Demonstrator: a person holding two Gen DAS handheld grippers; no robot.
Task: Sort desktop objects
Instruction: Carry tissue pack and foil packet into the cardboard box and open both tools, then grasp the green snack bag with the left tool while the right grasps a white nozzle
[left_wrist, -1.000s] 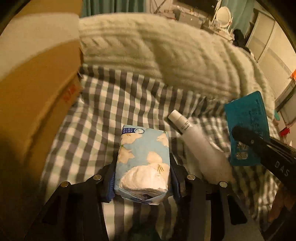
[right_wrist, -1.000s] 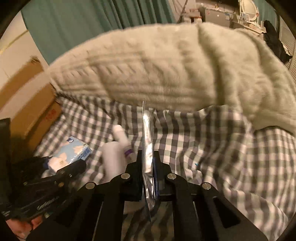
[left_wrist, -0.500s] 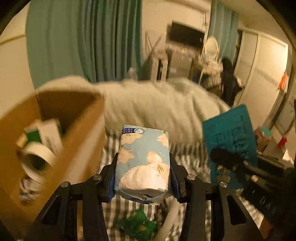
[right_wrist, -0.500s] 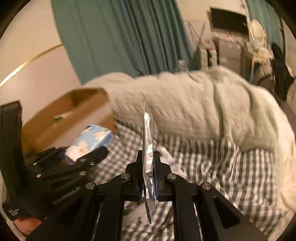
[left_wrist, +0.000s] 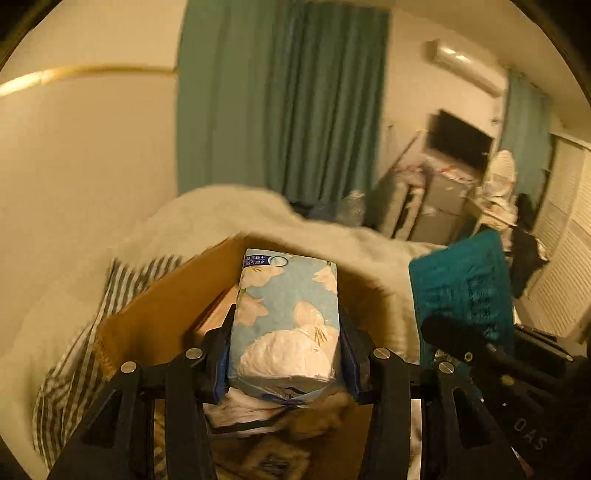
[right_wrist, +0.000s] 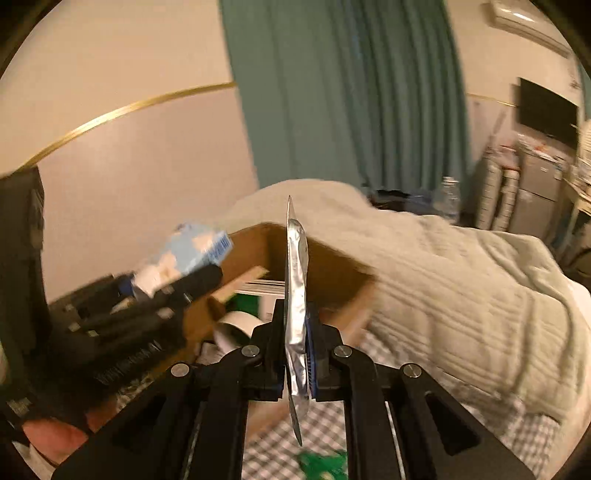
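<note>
My left gripper (left_wrist: 286, 354) is shut on a light blue tissue pack (left_wrist: 286, 317) with white flowers, held in the air over the open cardboard box (left_wrist: 162, 321). My right gripper (right_wrist: 297, 354) is shut on a thin teal packet, edge-on as a silver strip (right_wrist: 296, 295) in the right wrist view and as a teal face (left_wrist: 465, 291) in the left wrist view. The box (right_wrist: 332, 273) lies just beyond that strip, holding a tape roll (right_wrist: 236, 328) and a green and white carton (right_wrist: 255, 295). The left gripper with the tissue pack (right_wrist: 192, 251) shows at left there.
A cream ribbed blanket (right_wrist: 461, 288) is heaped behind and to the right of the box. Grey checked bedding (right_wrist: 332, 432) lies below, with a green wrapper (right_wrist: 325, 461) on it. Teal curtains (left_wrist: 280, 110) and a wall stand behind; furniture and a screen (left_wrist: 461, 144) are at the far right.
Both grippers have risen off the checked bedding with their objects and swung left toward the box. The white tube that lay on the bed has dropped out of view.
</note>
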